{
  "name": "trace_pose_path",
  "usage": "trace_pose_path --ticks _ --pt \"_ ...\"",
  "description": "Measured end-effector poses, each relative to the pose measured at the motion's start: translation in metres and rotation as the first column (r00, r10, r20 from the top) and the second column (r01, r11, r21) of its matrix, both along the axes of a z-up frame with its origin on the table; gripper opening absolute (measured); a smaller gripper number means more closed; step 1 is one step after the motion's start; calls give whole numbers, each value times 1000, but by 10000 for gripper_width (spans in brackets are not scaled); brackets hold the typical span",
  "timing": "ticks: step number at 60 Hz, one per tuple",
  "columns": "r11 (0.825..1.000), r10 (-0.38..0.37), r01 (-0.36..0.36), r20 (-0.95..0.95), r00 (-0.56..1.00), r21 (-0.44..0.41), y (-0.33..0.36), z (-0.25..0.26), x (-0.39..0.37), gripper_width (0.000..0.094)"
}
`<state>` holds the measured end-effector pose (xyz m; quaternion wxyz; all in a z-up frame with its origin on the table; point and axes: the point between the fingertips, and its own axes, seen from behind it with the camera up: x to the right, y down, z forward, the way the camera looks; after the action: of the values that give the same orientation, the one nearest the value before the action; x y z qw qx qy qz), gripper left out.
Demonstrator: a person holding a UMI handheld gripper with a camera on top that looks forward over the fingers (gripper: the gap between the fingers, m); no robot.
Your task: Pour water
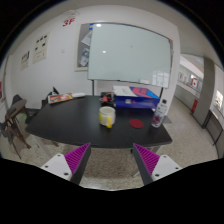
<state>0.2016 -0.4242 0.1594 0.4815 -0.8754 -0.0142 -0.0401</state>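
A yellow-and-white cup (106,117) stands near the front edge of a dark table (70,124). To its right, at the table's right end, stands a clear water bottle (158,113) with a small red thing (137,124) lying between the two. My gripper (112,162) is open, well short of the table, its magenta fingers (76,158) spread wide over speckled floor with nothing between them. Cup and bottle both lie far beyond the fingertips.
A blue-and-white box (136,97) sits at the table's back, flat items (66,97) at its back left. A chair (16,118) stands left of the table. A whiteboard (128,50) hangs on the wall behind. Speckled floor (112,165) stretches between me and the table.
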Motion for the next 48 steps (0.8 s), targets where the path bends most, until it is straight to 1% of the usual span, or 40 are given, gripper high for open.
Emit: trace_pose_path --ticks 7,13,19,25,33,42,47,48 --pt "999 -48 48 33 998 12 35 -33 93 845" --pt "995 -96 95 27 995 30 79 -52 164 846" --pt "990 -115 115 2 993 78 134 -60 224 844" --pt "986 -116 115 3 993 122 192 -65 270 844" --pt "982 -116 117 -12 993 146 254 -75 309 846" --pt "980 -94 98 -30 995 175 307 -88 324 834" --pt "980 -65 72 -44 997 183 325 -95 320 760" --pt "981 -60 68 -47 997 184 327 -96 321 712"
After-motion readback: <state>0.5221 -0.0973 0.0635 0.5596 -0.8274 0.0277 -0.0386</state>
